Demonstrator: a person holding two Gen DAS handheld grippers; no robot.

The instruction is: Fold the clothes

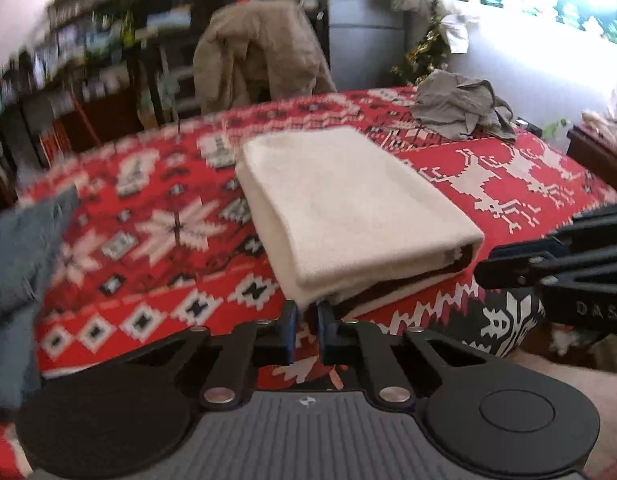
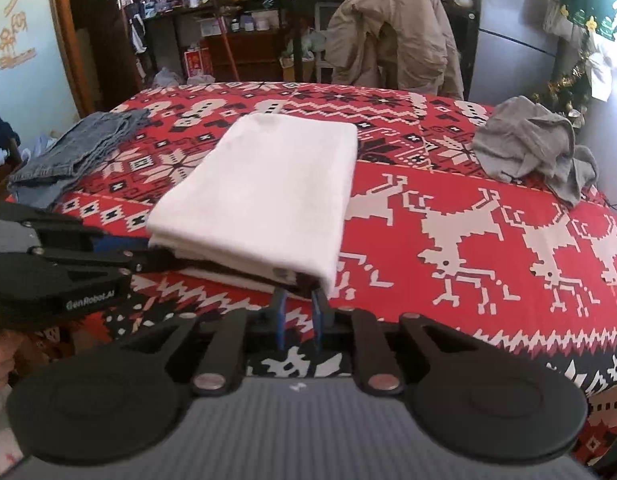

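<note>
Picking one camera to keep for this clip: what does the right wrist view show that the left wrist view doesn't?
Only the right wrist view shows the door and the jeans sharply. Only the left wrist view shows a wooden piece beyond the table's right side. Both show the folded white cloth, the crumpled grey garment, the tan jacket and the red patterned tablecloth.

Red patterned tablecloth (image 2: 448, 184), chair (image 2: 392, 68) beyond, cluttered shelves (image 2: 236, 12) behind

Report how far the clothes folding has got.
Done: the jeans lie folded at the table's left edge. In hand: the white garment is folded; the left hand-held gripper and right hand-held gripper pinch its near edge. Left: the grey garment, crumpled.
</note>
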